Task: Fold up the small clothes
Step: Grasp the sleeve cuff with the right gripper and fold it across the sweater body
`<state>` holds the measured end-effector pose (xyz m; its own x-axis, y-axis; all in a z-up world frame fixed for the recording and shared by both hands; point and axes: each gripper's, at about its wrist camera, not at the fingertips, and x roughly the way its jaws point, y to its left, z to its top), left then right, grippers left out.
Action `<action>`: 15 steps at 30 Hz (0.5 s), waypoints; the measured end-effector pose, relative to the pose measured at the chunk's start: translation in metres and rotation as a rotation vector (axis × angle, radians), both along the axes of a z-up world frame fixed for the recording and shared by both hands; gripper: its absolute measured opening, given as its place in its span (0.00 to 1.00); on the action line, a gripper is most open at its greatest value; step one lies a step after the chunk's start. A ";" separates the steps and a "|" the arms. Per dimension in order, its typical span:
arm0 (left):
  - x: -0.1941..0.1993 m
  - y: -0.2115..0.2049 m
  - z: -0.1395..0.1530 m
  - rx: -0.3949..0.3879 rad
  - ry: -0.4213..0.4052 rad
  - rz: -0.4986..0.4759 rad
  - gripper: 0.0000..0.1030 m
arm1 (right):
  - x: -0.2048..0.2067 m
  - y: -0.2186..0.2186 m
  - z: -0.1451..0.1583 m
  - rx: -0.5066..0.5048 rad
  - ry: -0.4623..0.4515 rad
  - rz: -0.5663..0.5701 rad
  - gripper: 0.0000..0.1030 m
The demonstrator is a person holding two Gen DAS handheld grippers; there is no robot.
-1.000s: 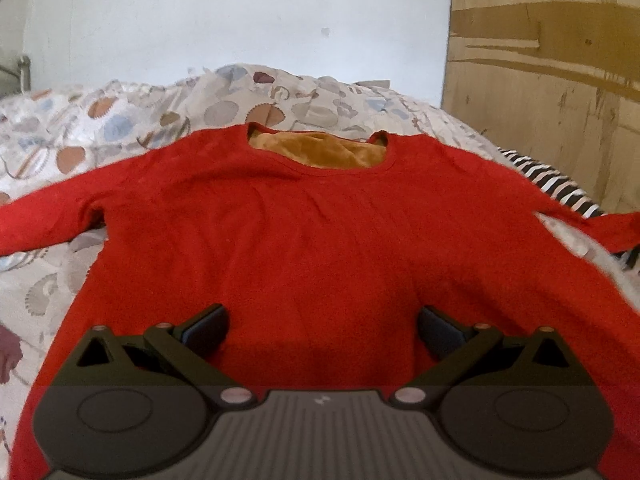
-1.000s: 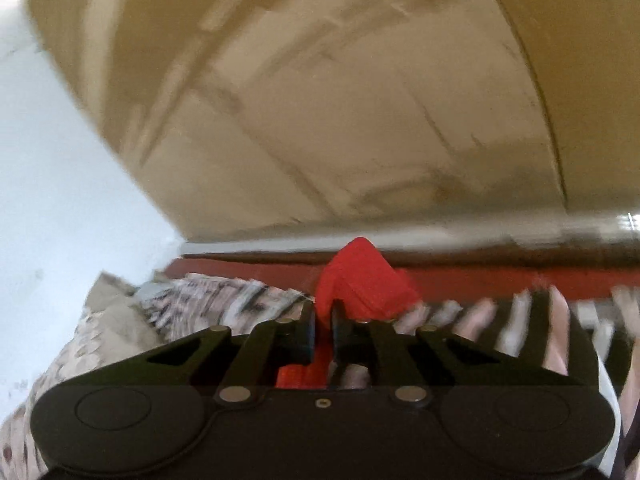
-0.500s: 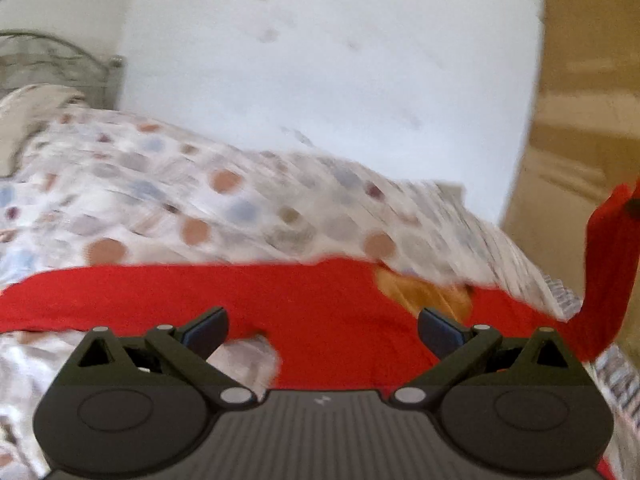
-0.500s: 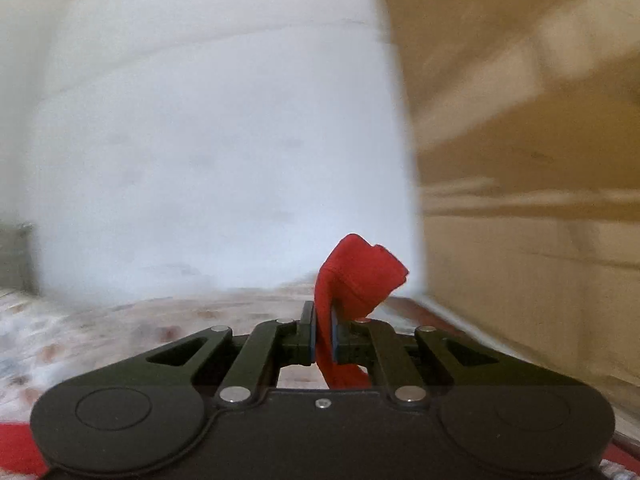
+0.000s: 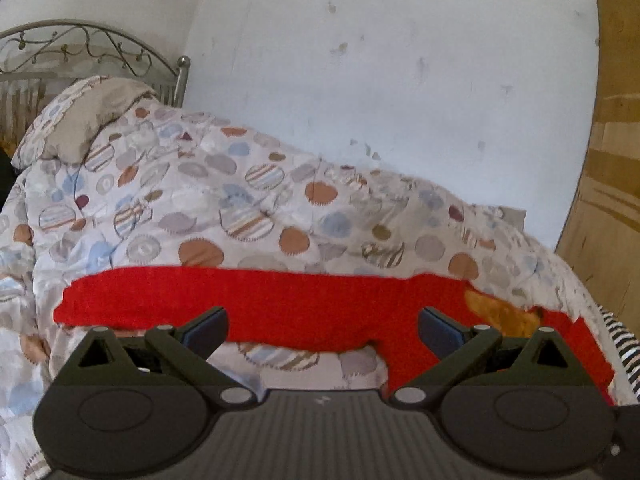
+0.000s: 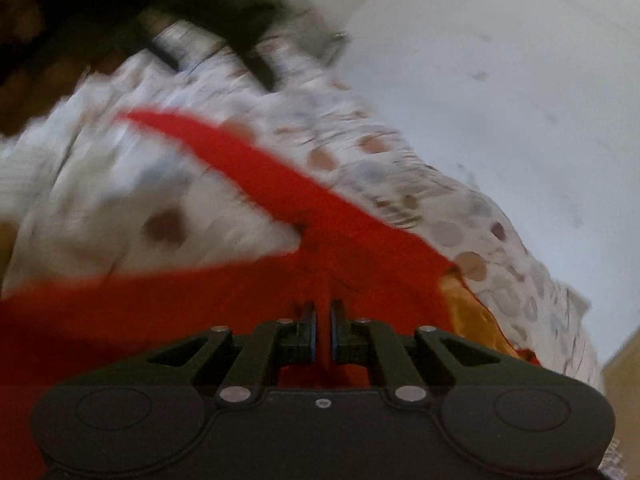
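While the red sweater lies spread on the bed's patterned quilt, its body is only partly seen: the left wrist view shows 1 long sleeve stretched flat toward the left, and the neck opening with a mustard-yellow lining at the right. Left tool: fingers wide apart, nothing between them, hanging above the quilt just in front of the sleeve's lower edge. No contact with fabric visible.

Right tool: fingers drawn almost together with a thin slot between the pads. Red fabric fills the view directly behind and under the fingers; a fold of the sweater appears to run into the slot, so the tool reads as clamped on the sweater, though blur prevents confirming which part is pinched. Same view, tilted and smeared: the sleeve runs diagonally up to the left, yellow lining at right of the fingers.

Surroundings: pillow at the head of the bed, metal headboard behind it, white wall along the far side, wooden panel at right, a striped black-and-white cloth at the right edge of the bed. A dark blurred shape crosses the top of the right wrist view; cannot identify it.

No containers in view.
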<state>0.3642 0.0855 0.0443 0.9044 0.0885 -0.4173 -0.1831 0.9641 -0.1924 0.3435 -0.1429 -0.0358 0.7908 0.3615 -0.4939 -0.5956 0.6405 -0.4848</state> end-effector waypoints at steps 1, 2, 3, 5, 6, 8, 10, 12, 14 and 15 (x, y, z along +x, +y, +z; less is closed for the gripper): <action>0.003 -0.002 -0.004 -0.002 0.009 -0.004 1.00 | -0.004 0.000 -0.003 -0.017 0.011 0.010 0.07; 0.004 -0.004 -0.008 -0.007 0.012 -0.012 1.00 | -0.006 -0.005 -0.005 -0.014 0.035 0.011 0.08; 0.002 -0.006 -0.011 -0.012 0.014 -0.021 1.00 | -0.004 -0.009 -0.004 -0.004 0.056 0.009 0.14; 0.008 -0.014 -0.018 -0.024 0.020 -0.051 1.00 | -0.012 -0.023 0.001 0.020 0.079 0.001 0.24; 0.008 -0.018 -0.021 -0.026 0.021 -0.066 1.00 | -0.014 -0.024 0.001 0.028 0.085 -0.004 0.34; 0.014 -0.028 -0.028 -0.031 0.024 -0.105 1.00 | -0.019 -0.040 0.005 0.058 0.102 -0.025 0.49; 0.023 -0.040 -0.039 -0.019 0.052 -0.146 1.00 | -0.014 -0.054 0.007 0.074 0.099 -0.068 0.70; 0.030 -0.050 -0.050 -0.002 0.087 -0.163 1.00 | -0.014 -0.075 0.010 0.081 0.072 -0.116 0.84; 0.033 -0.059 -0.064 0.029 0.117 -0.163 1.00 | -0.012 -0.100 0.012 0.084 0.038 -0.201 0.91; 0.033 -0.064 -0.072 0.056 0.137 -0.159 1.00 | -0.010 -0.110 0.012 0.081 0.027 -0.241 0.91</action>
<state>0.3976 0.0214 -0.0278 0.8442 -0.0243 -0.5355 -0.0487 0.9913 -0.1219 0.3337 -0.2532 -0.0239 0.8461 0.2034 -0.4926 -0.4327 0.8018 -0.4121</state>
